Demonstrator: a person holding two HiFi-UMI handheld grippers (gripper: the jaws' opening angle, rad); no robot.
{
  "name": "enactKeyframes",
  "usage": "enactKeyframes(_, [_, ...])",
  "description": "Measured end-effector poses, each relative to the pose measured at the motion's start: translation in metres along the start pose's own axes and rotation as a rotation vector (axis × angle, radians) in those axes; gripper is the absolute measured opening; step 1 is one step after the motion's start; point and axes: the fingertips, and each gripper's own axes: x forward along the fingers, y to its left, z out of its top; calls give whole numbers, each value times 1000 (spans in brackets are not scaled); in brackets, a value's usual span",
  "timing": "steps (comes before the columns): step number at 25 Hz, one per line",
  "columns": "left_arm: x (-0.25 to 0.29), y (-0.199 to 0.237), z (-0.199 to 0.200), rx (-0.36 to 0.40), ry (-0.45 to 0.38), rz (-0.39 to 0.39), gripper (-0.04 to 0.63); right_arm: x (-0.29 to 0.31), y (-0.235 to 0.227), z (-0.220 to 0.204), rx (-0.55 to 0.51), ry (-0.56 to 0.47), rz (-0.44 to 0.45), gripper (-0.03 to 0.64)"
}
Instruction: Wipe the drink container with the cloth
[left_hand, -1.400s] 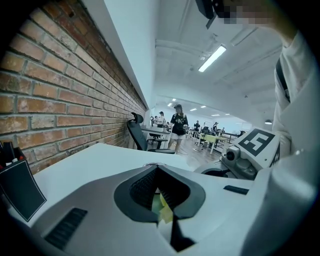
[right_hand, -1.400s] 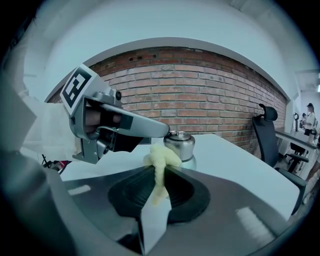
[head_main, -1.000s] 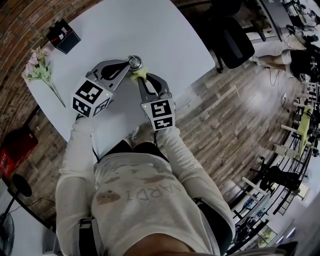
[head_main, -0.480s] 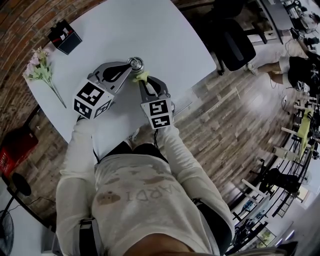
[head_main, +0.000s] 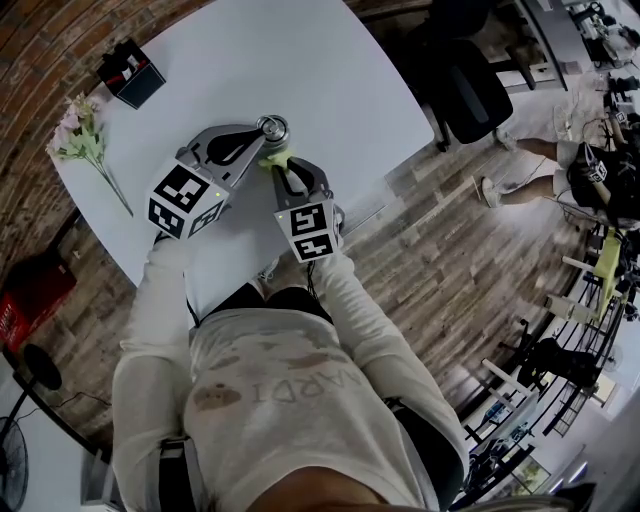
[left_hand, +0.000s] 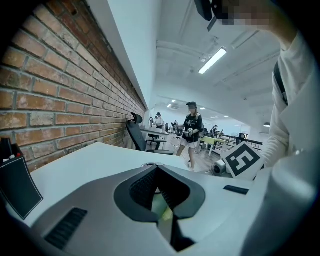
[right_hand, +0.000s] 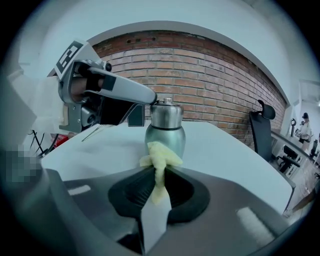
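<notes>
A steel drink container (head_main: 272, 126) stands upright on the white table (head_main: 300, 60). In the right gripper view it is a rounded bottle (right_hand: 167, 131) with a lid and a small knob. My left gripper (head_main: 262, 131) reaches over from the left, and its tips are shut on the container's top (right_hand: 163, 101). My right gripper (head_main: 281, 165) is shut on a bunched yellow cloth (right_hand: 160, 159). The cloth (head_main: 276, 155) presses against the near side of the bottle's body. In the left gripper view the jaws (left_hand: 156, 167) hide nearly all of the bottle.
A black box (head_main: 128, 72) sits at the table's far left corner, with a sprig of pink flowers (head_main: 80, 135) nearer me. The table's right edge drops to wood floor, where a black office chair (head_main: 470, 80) stands. A brick wall runs behind the table.
My right gripper has shifted slightly left with the cloth, which has slid a little down the bottle's side. The left gripper stays on the bottle's top.
</notes>
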Motion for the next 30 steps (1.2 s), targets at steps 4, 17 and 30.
enactKeyframes(4, [0,1,0,-3,-4,-3,2,2,10,1,11,3,18,72])
enactKeyframes(17, [0,0,0,-9,-5,-13,2,15,46,6,-31,14,106,71])
enactKeyframes(30, [0,1,0,-11,-4,-10,2,15,39,-1,-28,20,96,71])
